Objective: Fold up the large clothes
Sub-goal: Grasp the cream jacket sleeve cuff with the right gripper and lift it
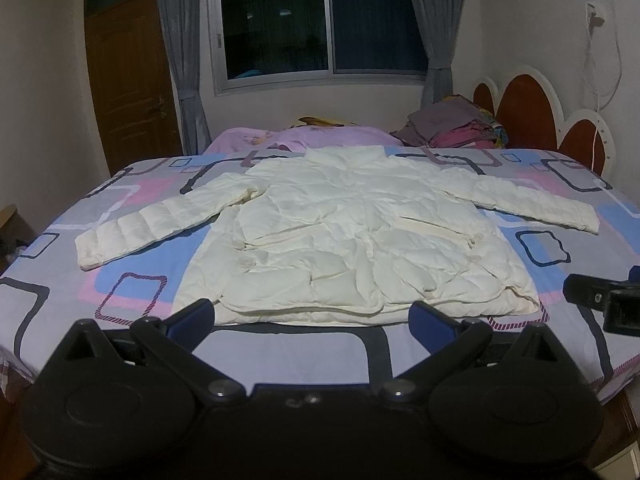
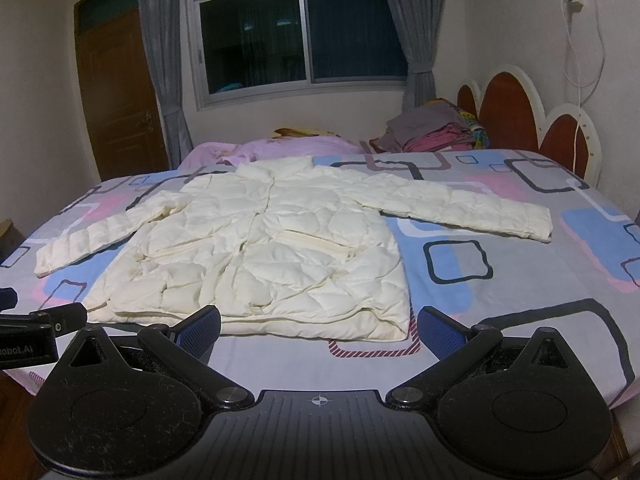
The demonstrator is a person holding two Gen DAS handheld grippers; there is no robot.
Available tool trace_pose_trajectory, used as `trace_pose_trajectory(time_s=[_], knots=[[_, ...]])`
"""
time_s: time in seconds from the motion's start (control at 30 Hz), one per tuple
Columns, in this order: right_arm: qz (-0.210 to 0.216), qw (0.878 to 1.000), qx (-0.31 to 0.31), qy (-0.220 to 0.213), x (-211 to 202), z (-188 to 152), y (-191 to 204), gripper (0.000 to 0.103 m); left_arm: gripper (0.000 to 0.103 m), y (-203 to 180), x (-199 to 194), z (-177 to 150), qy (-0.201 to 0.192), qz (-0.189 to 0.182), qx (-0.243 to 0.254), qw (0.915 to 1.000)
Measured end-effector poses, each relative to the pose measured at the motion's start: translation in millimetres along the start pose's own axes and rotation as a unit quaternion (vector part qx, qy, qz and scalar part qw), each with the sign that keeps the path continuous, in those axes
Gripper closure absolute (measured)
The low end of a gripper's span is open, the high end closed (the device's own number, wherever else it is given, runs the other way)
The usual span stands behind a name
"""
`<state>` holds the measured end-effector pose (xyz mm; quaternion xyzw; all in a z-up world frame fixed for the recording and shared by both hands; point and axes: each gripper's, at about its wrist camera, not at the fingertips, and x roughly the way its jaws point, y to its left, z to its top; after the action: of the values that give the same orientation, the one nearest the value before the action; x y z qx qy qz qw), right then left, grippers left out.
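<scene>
A cream quilted puffer jacket (image 1: 344, 236) lies flat, front up, on the bed, collar away from me and both sleeves spread out to the sides. It also shows in the right wrist view (image 2: 264, 256). My left gripper (image 1: 312, 320) is open and empty, hovering just short of the jacket's hem. My right gripper (image 2: 318, 330) is open and empty, near the hem's right corner. The right gripper's side shows at the right edge of the left wrist view (image 1: 604, 300).
The bed (image 1: 304, 352) has a grey sheet with pink and blue squares. A pile of folded clothes (image 1: 452, 124) and a pink pillow (image 1: 288, 138) lie at the far side. A red headboard (image 1: 532, 112) stands at the right, a window and a wooden door behind.
</scene>
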<state>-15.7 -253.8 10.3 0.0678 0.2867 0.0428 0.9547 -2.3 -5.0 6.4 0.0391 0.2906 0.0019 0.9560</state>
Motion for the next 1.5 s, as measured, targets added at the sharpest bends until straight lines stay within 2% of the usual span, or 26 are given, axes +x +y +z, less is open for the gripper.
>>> trace_pose_trajectory(time_s=[0.23,0.37,0.43,0.53,0.6,0.67,0.73,0.87,1.07,1.13,1.37,1.4,1.43,1.47,1.5], knots=[[-0.006,1.000,0.002,-0.001,9,3,-9,0.000,0.000,4,9,-1,-0.002,0.006,-0.010,0.9999],[-0.027,1.000,0.004,-0.013,21,16,-20,0.000,0.000,7,21,14,-0.018,0.001,-0.002,0.9998],[-0.039,0.999,0.016,-0.023,29,24,-29,0.000,0.000,9,31,24,-0.024,0.003,-0.001,0.9997],[-0.059,0.997,0.031,-0.028,43,37,-44,0.000,0.000,13,53,36,-0.027,-0.024,-0.017,0.9992],[-0.073,0.996,0.041,-0.035,52,46,-52,0.000,0.000,18,66,41,-0.048,-0.029,-0.044,0.9975],[-0.086,0.994,0.047,-0.040,61,53,-60,0.000,0.000,19,84,47,-0.064,-0.023,-0.042,0.9968],[-0.099,0.993,0.049,-0.046,72,61,-65,0.000,0.000,18,107,59,-0.041,-0.031,-0.023,0.9984],[-0.134,0.988,0.059,-0.050,100,78,-75,0.000,0.000,13,145,77,-0.027,-0.034,0.018,0.9989],[-0.185,0.977,0.094,-0.057,135,103,-104,0.000,0.000,26,191,110,-0.022,-0.069,0.013,0.9973],[-0.202,0.972,0.107,-0.059,148,110,-118,0.000,0.000,27,204,118,-0.023,-0.093,0.013,0.9953],[-0.234,0.959,0.152,-0.051,184,123,-178,0.001,0.000,8,259,134,0.007,-0.101,-0.004,0.9948],[-0.237,0.957,0.161,-0.049,189,124,-190,0.004,0.000,3,268,136,0.014,-0.104,-0.005,0.9945],[-0.235,0.956,0.172,-0.043,196,124,-203,0.031,0.000,-1,275,136,0.021,-0.109,-0.008,0.9937],[-0.232,0.954,0.186,-0.034,204,124,-216,0.042,0.000,-6,282,137,0.027,-0.116,-0.013,0.9928],[-0.229,0.951,0.204,-0.029,213,123,-232,0.042,0.000,-10,286,138,0.028,-0.122,-0.014,0.9920]])
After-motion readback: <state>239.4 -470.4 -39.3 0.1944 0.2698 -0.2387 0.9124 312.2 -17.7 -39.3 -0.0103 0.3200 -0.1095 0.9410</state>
